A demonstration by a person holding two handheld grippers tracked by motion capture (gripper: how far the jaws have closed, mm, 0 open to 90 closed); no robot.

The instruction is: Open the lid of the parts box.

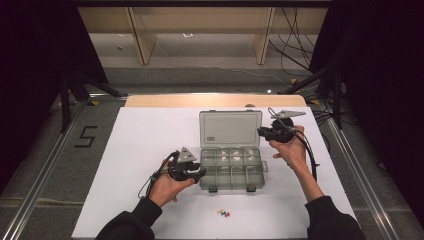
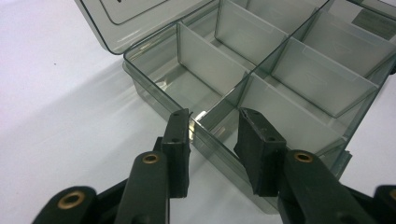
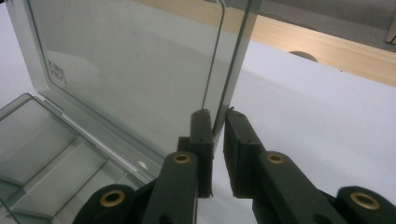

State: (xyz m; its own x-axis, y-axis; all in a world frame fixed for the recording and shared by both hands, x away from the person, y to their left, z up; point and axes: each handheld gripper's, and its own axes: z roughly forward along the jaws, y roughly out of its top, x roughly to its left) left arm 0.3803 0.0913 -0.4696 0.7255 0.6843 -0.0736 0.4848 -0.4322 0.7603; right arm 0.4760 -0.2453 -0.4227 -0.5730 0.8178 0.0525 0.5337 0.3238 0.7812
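On the white sheet covering the table [image 1: 150,130] we keep a clear compartment box [image 1: 231,168] with its lid [image 1: 230,128] standing open. Our right gripper [image 3: 218,112] is clamped on the lid's side edge. Our left gripper [image 2: 214,114] straddles the box's near corner wall with jaws apart, one inside, one outside. Small coloured pins [image 1: 224,213] lie near the front edge.
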